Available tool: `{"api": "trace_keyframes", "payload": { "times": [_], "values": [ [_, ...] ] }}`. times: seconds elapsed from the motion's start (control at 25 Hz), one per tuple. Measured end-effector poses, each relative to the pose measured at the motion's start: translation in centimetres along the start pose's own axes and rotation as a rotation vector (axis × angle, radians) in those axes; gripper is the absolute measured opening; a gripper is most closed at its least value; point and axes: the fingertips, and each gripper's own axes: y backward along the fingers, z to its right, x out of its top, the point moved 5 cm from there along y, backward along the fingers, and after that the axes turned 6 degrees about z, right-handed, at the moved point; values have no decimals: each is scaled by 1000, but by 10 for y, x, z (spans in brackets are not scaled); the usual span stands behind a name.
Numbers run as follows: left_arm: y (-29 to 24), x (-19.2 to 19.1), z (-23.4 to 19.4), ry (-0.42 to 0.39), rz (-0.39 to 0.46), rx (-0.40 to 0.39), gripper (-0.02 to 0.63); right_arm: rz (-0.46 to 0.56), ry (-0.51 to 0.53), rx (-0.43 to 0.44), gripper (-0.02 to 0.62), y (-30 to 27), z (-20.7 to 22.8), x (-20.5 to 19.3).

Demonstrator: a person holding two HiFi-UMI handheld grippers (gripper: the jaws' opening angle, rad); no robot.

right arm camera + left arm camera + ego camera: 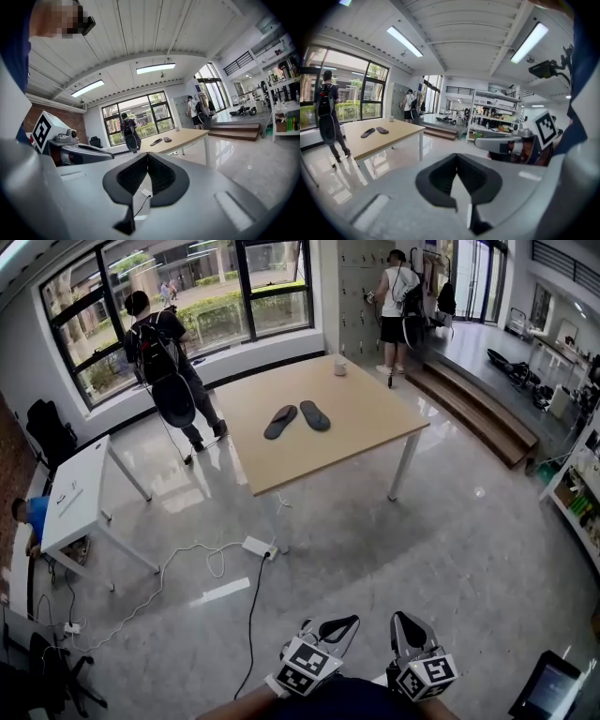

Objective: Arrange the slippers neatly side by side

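Two slippers point(280, 422) lay splayed on the counter point(366, 418) at twelve o'clock, far off; your left tool point(339, 626) and right tool point(405, 624) were closed and empty, likely because nothing was in reach.

I see glossy grey floor point(450, 549) ahead of my jaws, wooden table point(375, 418) farther out, tall windows point(187, 296) beyond it, white desk point(84, 488) off left, 2 strip lights point(405, 41) overhead

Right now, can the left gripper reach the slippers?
Probably not: the left gripper, shut, is held far back, while the slippers lie on the table across a wide stretch of floor. Walk closer first.
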Motion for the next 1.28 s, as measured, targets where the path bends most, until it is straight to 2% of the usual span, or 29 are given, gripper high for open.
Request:
{"api": "trace_keyframes", "payload": {
  "times": [0.48, 1.0, 1.28],
  "values": [
    [-46, 32, -102, 57, 22, 16, 5, -67, 42, 16, 11, -112, 20, 11],
    [-62, 48, -212, 111, 45, 49, 5, -107, 57, 53, 11, -227, 7, 15],
    [-65, 42, -244, 164, 35, 48, 5, -126, 47, 68, 11, -259, 0, 11]
  ]
}}
